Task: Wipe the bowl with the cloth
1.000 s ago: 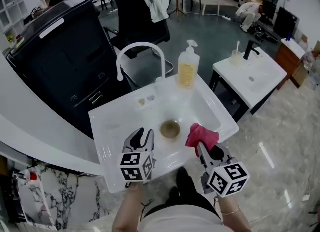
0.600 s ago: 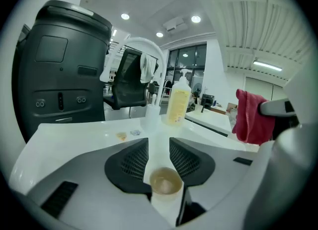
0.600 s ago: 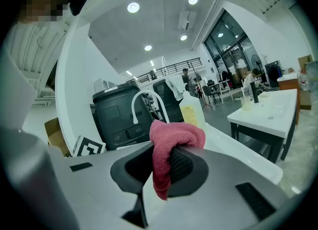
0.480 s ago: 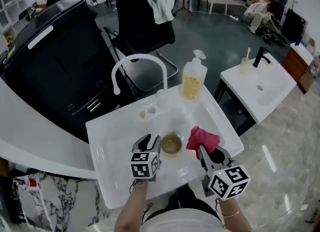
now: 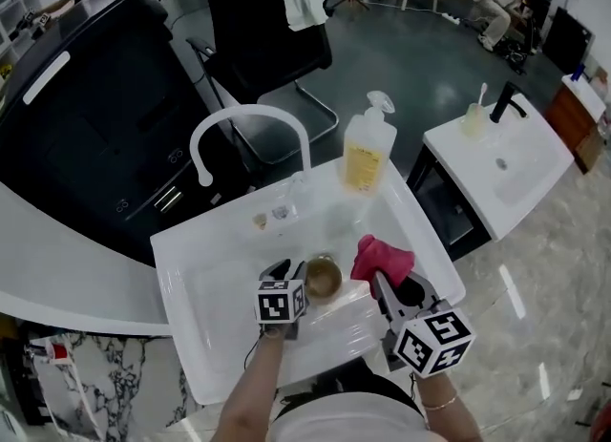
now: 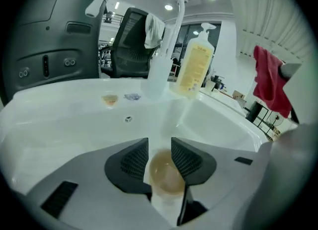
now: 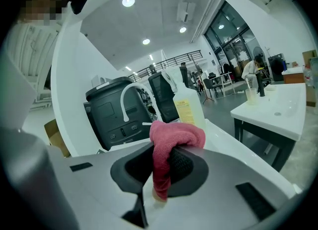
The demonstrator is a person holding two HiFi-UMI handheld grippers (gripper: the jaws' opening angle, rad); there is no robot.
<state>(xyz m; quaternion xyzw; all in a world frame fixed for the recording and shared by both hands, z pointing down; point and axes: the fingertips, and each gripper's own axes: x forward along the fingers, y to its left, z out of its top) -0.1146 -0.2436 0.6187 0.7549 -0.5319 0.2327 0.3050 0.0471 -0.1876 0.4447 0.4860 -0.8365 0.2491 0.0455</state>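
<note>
just beyond left hand-held gripper, jaws just widened | bowl, not gripped

Lies wide and bare over the left half of the sink, free for passing. Gets crowded along the back rim: arched faucet, clear cup at its foot, soap bottle just beside (open underneath the arch). Narrows at the middle, with the bowl at the left gripper, jaws apart and just opened wider, and the right gripper, clamped on the red cloth, near the bowl's right side. Ends behind the sink at a black chair and a dark cabinet.
</note>
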